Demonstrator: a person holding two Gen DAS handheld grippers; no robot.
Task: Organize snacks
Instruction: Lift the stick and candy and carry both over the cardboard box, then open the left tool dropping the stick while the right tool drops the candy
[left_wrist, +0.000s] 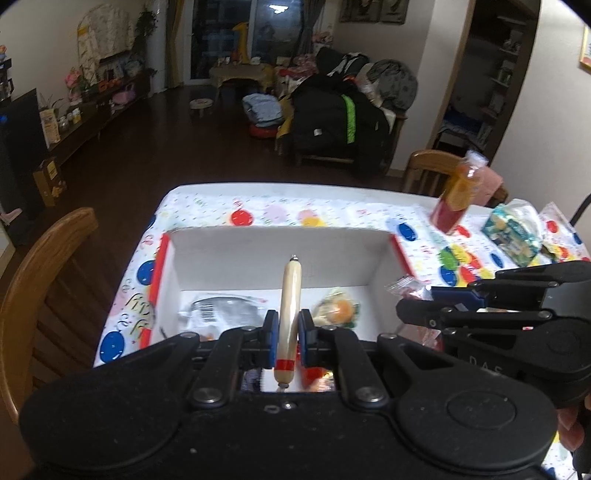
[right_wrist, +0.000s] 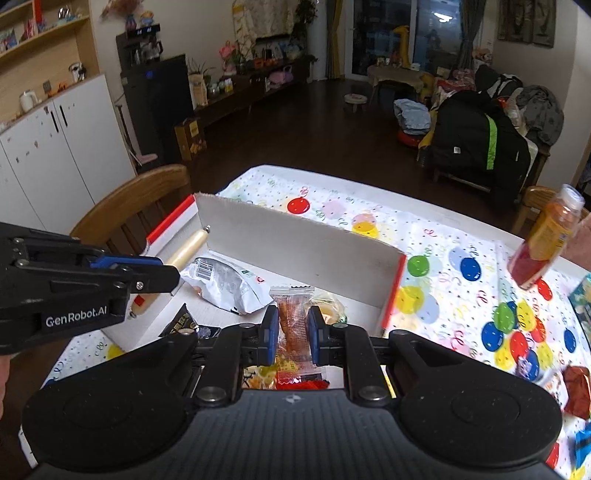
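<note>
Both over the white box (left_wrist: 280, 258): left tool (left_wrist: 287, 328) clenches a sausage stick (left_wrist: 290, 314), right tool (right_wrist: 291, 325) grips an orange snack packet (right_wrist: 291, 317). Next, likely release both inside.

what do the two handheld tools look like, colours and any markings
Both tools are matte black linkage frames with silver rivets and blue pads on the fingers. The left tool carries white "GenRobot.AI" lettering on its side, seen from the right wrist view. The right tool shows faint embossed letters on its side.
</note>
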